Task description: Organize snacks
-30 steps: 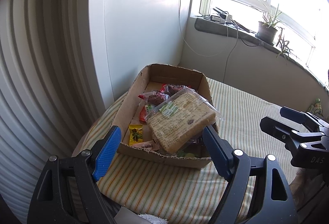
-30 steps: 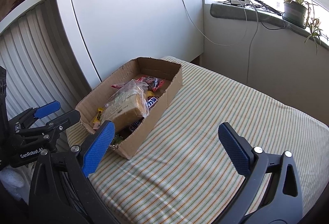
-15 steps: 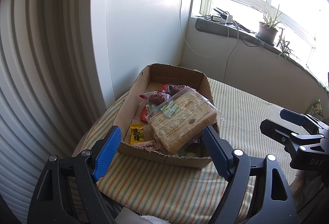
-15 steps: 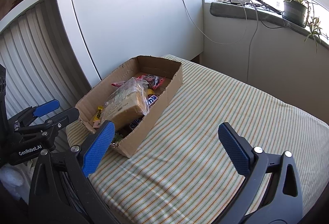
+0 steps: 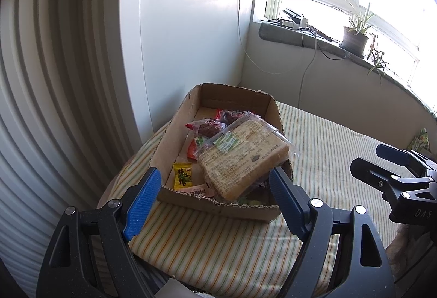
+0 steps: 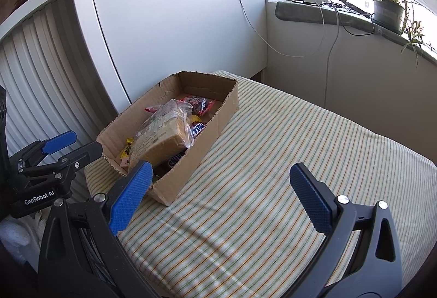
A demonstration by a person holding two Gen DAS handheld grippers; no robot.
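A torn cardboard box sits on the striped cloth near the white wall. On top of its snacks lies a clear bag of sliced bread, tilted. Beside the bread are a yellow candy packet, red packets and a dark blue bar. My left gripper hangs open just before the box's near end, nothing between its fingers. Over the bare cloth right of the box my right gripper is open and holds nothing.
A striped cloth covers the table to the right. A green packet lies at the cloth's far right edge. White panels and a ribbed shutter stand close behind and left. Cables and a potted plant are on the sill.
Both grippers have barely moved and stay open; the view has drifted back a touch from the box. The snacks lie as before.
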